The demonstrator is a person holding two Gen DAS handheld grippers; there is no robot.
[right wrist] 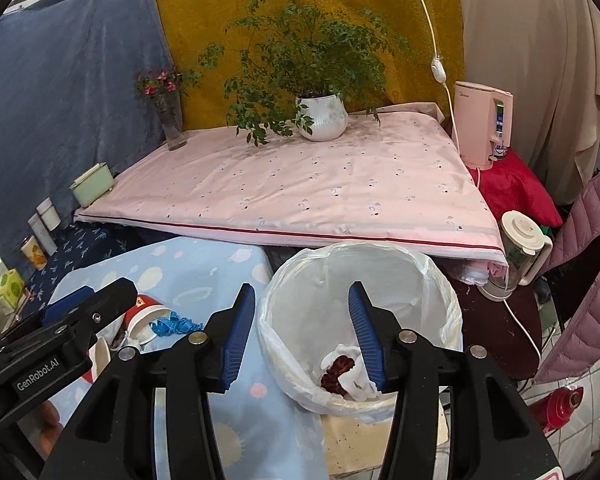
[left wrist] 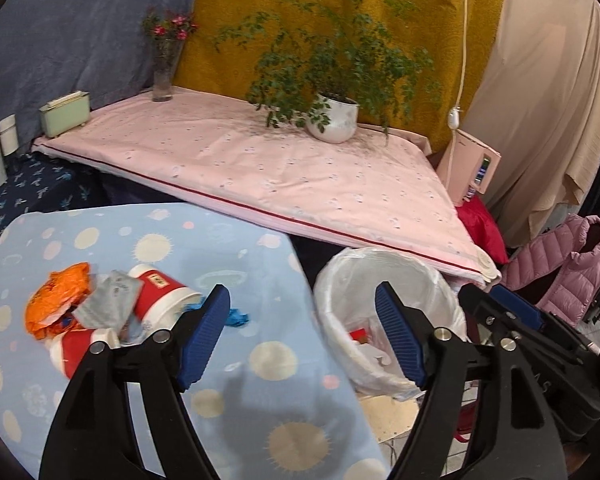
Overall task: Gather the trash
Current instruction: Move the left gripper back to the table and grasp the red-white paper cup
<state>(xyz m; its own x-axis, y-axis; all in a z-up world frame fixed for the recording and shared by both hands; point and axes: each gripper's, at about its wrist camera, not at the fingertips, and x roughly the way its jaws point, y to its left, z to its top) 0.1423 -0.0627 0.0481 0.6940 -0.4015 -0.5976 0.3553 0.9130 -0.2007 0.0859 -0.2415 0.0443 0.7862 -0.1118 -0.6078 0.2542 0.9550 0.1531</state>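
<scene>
1. Trash (left wrist: pixel 100 312) lies heaped on the blue dotted cloth (left wrist: pixel 236 360): an orange wrapper (left wrist: pixel 56 300), grey paper and red cups (left wrist: pixel 160 292), with a blue scrap (right wrist: pixel 172 326) beside them.
2. Only the left view shows the whole heap; the right view catches one cup and the scrap.
3. The bin (right wrist: pixel 380 264), lined with a white bag, stands just beside the cloth; the right view looks into it, showing dark red and white waste at the bottom.
4. The left gripper (left wrist: pixel 304 340) gapes wide, nothing between its jaws.
5. The right gripper (right wrist: pixel 300 340) hangs above the bin's rim, parted, empty.
6. Only the right view shows the kettle (right wrist: pixel 516 248).
</scene>
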